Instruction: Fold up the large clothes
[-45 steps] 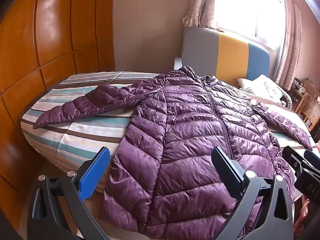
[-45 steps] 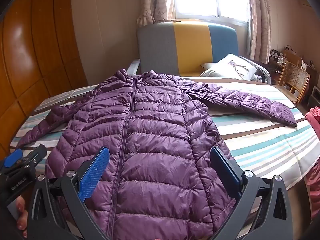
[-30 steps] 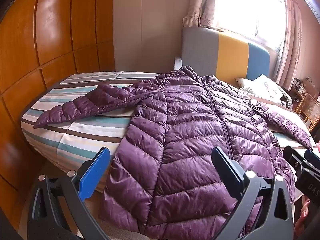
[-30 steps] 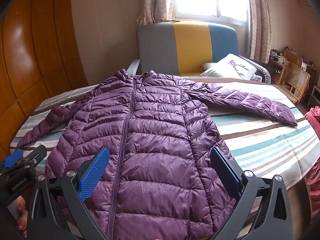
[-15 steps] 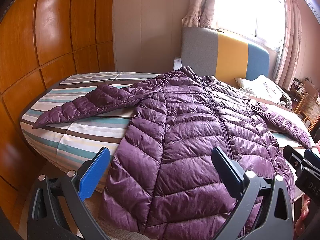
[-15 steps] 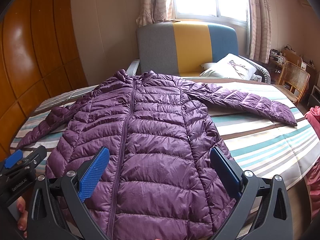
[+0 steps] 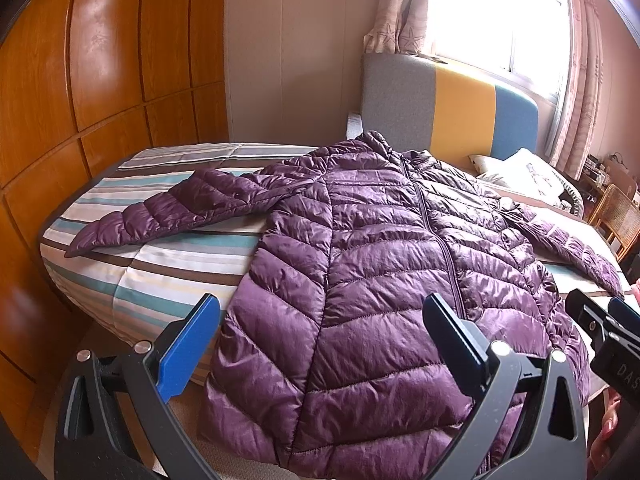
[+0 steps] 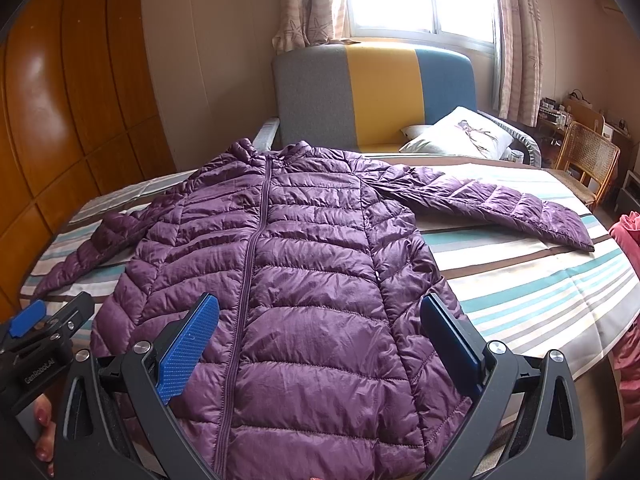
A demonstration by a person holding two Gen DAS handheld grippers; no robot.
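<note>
A purple quilted down jacket [image 7: 380, 264] lies flat and zipped on a striped bed [image 7: 160, 264], collar toward the headboard, both sleeves spread sideways. It also shows in the right wrist view [image 8: 300, 272]. My left gripper [image 7: 320, 320] is open and empty, held above the jacket's hem at its left half. My right gripper [image 8: 320, 320] is open and empty above the hem at the right half. The left sleeve [image 7: 172, 212] reaches toward the bed's left edge, the right sleeve [image 8: 500, 208] lies across the bed [image 8: 540, 288].
A wooden wardrobe [image 7: 80, 100] stands close along the bed's left side. A grey, yellow and blue headboard [image 8: 380, 92] and a pillow [image 8: 460, 136] are at the far end. A wicker chair [image 8: 588, 160] stands at the right. A pink cloth [image 8: 628, 248] is at the right edge.
</note>
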